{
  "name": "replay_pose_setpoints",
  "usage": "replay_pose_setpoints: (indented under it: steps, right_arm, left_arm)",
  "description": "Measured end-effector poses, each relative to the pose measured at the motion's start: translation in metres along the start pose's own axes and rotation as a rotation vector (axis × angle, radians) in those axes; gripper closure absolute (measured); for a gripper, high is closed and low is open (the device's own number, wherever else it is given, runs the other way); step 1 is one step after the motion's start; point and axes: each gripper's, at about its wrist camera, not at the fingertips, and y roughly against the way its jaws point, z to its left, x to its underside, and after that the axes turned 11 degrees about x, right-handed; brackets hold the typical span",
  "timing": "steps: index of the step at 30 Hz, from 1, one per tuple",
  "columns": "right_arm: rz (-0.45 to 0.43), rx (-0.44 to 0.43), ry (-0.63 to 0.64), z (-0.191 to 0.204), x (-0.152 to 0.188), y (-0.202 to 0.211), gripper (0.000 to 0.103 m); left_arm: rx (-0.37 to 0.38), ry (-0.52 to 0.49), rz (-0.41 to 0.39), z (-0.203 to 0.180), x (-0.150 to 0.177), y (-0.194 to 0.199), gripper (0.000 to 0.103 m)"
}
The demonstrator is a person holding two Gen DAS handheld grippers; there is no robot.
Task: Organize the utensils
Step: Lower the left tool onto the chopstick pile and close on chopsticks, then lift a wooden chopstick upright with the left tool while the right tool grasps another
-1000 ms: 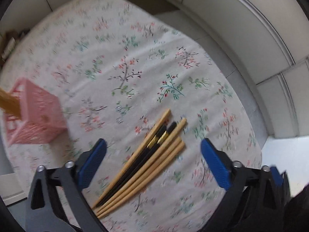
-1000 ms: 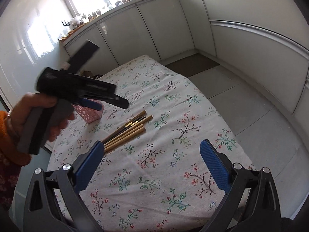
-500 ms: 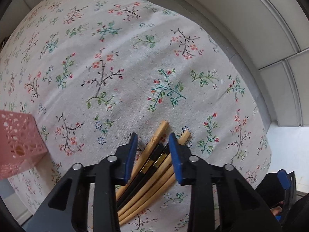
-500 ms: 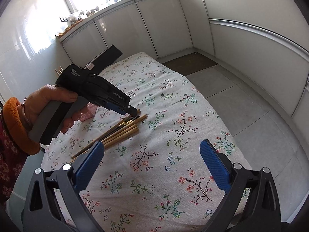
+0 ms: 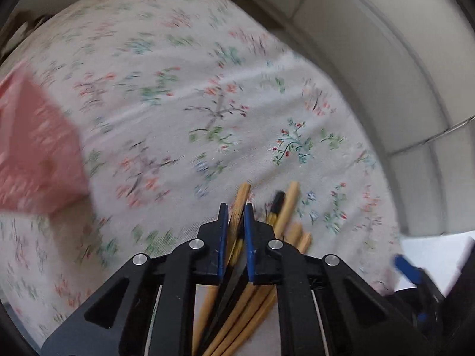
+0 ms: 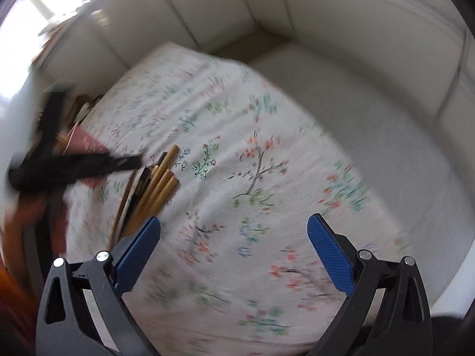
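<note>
A: Where does the left wrist view look from?

B: From behind the left gripper (image 5: 236, 216), low and close over the chopsticks (image 5: 285, 207), facing along its fingers across the floral tablecloth (image 5: 184, 95) toward the white cabinets (image 5: 386, 68).

A: And the right wrist view?

B: From behind the right gripper (image 6: 234, 255), higher and farther back, facing the same cabinet corner.

A: Shared area?

B: The chopsticks (image 6: 157, 184), the tablecloth (image 6: 267, 163), the pink basket (image 5: 32, 148); it also shows the left gripper (image 6: 130, 161) itself.
</note>
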Motion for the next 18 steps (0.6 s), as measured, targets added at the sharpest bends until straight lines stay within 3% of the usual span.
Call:
replay_pose_setpoints:
  steps: [3,5,7,10,14,18]
  right_arm:
    - [0.113,0.011,-0.057,0.016,-0.011,-0.021,0.014]
    - [0.115,0.061,-0.054,0.029,-0.013,-0.026,0.017]
    - [0.131,0.096,-0.040,0.043,-0.013,-0.030,0.031]
    - [0.161,0.152,-0.020,0.062,-0.016,-0.035,0.042]
    - [0.187,0.187,-0.008,0.080,-0.022,-0.041,0.044]
    - [0.188,0.279,0.015,0.098,-0.025,-0.048,0.046]
  left_arm:
    - [0.063,-0.019,-0.112,0.000,0.027,0.048,0.096]
    - [0.080,-0.051,-0.188,-0.005,0.043,0.079,0.096]
    - [0.081,-0.068,-0.246,-0.015,0.050,0.104,0.096]
    - [0.090,-0.090,-0.332,-0.017,0.069,0.138,0.096]
    - [0.089,-0.131,-0.422,-0.027,0.076,0.175,0.096]
    - [0.092,-0.144,-0.481,-0.030,0.081,0.192,0.096]
